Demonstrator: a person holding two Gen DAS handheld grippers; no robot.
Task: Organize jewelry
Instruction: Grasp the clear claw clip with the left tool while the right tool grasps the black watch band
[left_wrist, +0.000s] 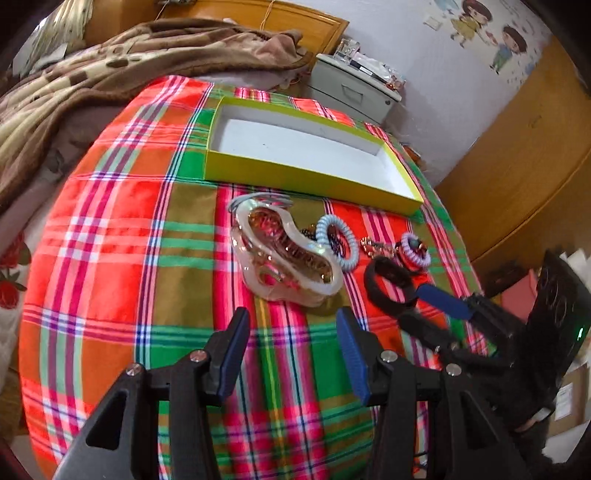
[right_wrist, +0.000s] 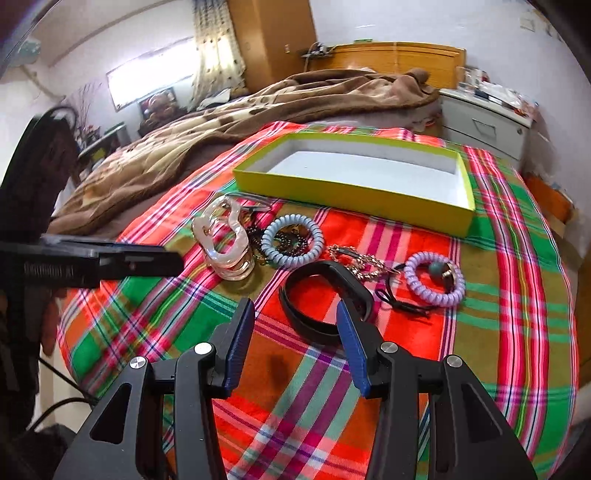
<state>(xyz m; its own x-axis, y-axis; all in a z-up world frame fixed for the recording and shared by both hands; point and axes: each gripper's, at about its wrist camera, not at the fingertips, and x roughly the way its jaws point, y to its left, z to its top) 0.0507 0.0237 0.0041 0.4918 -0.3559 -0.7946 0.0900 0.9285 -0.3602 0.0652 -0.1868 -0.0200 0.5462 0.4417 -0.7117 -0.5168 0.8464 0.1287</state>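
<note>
A yellow-green open box (left_wrist: 295, 177) (right_wrist: 351, 195) with a white inside stands empty on the plaid cloth. In front of it lie a clear wavy bangle (left_wrist: 284, 254) (right_wrist: 225, 243), a light-blue coil band (left_wrist: 341, 243) (right_wrist: 291, 240), a gold chain (left_wrist: 376, 247) (right_wrist: 365, 266), a purple coil band (left_wrist: 415, 254) (right_wrist: 434, 282) and a black band (left_wrist: 388, 286) (right_wrist: 314, 314). My left gripper (left_wrist: 293, 325) is open just short of the bangle. My right gripper (right_wrist: 295, 317) is open at the black band, its right finger over the band's near side; it shows in the left wrist view (left_wrist: 443, 302).
The plaid cloth (left_wrist: 129, 221) (right_wrist: 498, 295) covers a bed. A brown blanket (left_wrist: 74, 92) (right_wrist: 221, 122) is heaped behind it. A grey nightstand (left_wrist: 354, 88) (right_wrist: 484, 125) stands beyond the box, with wooden furniture (left_wrist: 517, 166) at the right.
</note>
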